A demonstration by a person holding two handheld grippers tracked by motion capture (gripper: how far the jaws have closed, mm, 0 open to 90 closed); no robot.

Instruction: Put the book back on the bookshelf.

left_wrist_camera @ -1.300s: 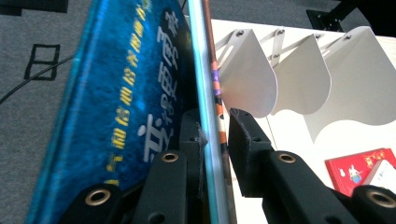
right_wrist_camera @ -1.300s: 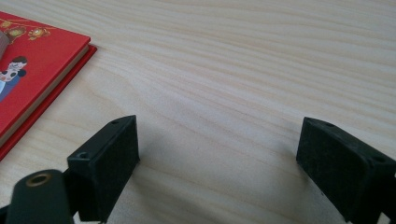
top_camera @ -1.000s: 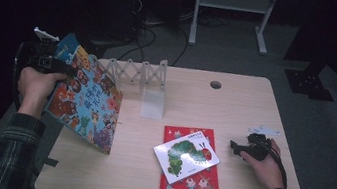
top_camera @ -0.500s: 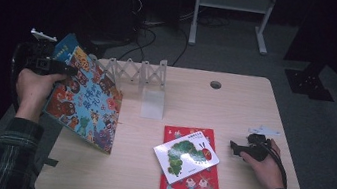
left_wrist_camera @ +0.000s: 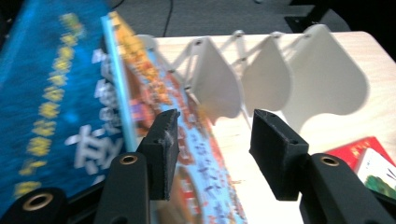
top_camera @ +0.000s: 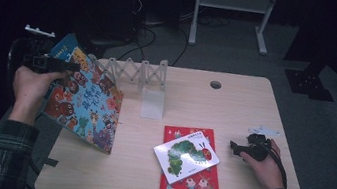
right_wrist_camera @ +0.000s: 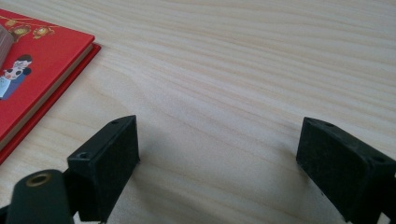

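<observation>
- Wooden tabletop (top_camera: 235, 109) under dim light, dark floor behind.
- Colourful picture book (top_camera: 86, 100) leans at the left edge against a white folding rack (top_camera: 139, 72).
- Left gripper (left_wrist_camera: 212, 140) jaws have just been opening, book's edge loose between them.
- Right gripper (right_wrist_camera: 219, 163) rests near the right edge, jaws wide, empty.

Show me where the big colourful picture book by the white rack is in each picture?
High view: the colourful book leans at the table's left edge, against the white rack, beside the left gripper.
Left gripper view: it runs from upper left down to bottom centre, partly between the open jaws, which have just been opening.
Right gripper view: not in it.
Shared landmark: the red book, also at that view's left edge.
</observation>
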